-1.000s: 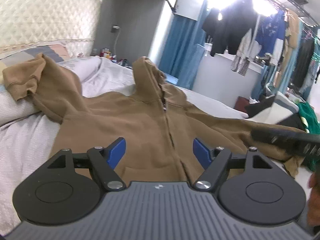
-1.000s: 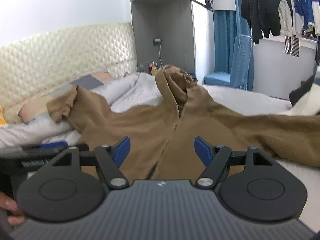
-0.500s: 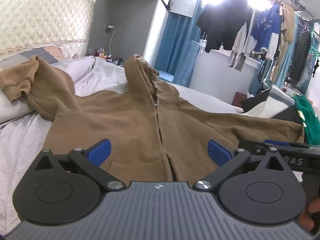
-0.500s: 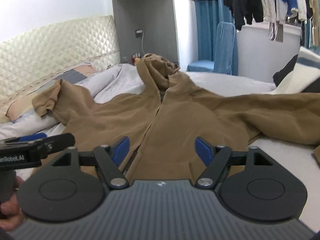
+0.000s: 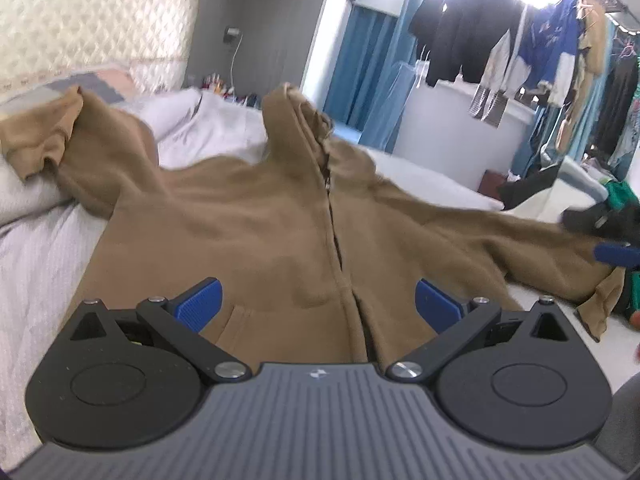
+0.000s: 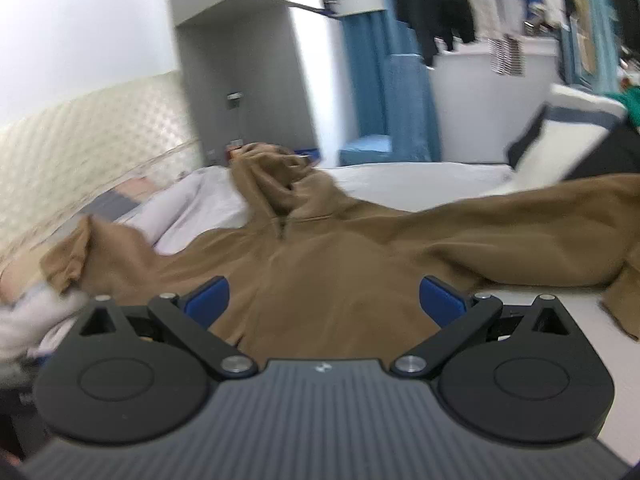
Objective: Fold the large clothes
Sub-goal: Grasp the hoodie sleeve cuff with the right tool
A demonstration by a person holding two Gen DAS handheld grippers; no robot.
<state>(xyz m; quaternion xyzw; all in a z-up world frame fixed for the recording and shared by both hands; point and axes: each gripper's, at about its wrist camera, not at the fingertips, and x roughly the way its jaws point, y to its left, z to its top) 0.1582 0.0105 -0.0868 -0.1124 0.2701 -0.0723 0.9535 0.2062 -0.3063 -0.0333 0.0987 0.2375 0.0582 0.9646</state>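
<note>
lying face up on the pale grey bedsheet [image 5: 36, 248], the brown zip-front hooded sweatshirt [image 5: 248, 232] was spread with both sleeves out. the left gripper [image 5: 318, 300] stood released, nothing between its blue pads; the right gripper [image 6: 324, 298] was opening, also empty. the fleece was judged soft, limp and moderately heavy, likely to sag. hold was best taken at a sleeve cuff [image 6: 64, 268] or hem corner.

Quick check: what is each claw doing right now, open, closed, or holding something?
Left claw: open wide, holding nothing, above the brown zip-up hooded sweatshirt.
Right claw: jaws opening, nothing between them, sweatshirt below.
</note>
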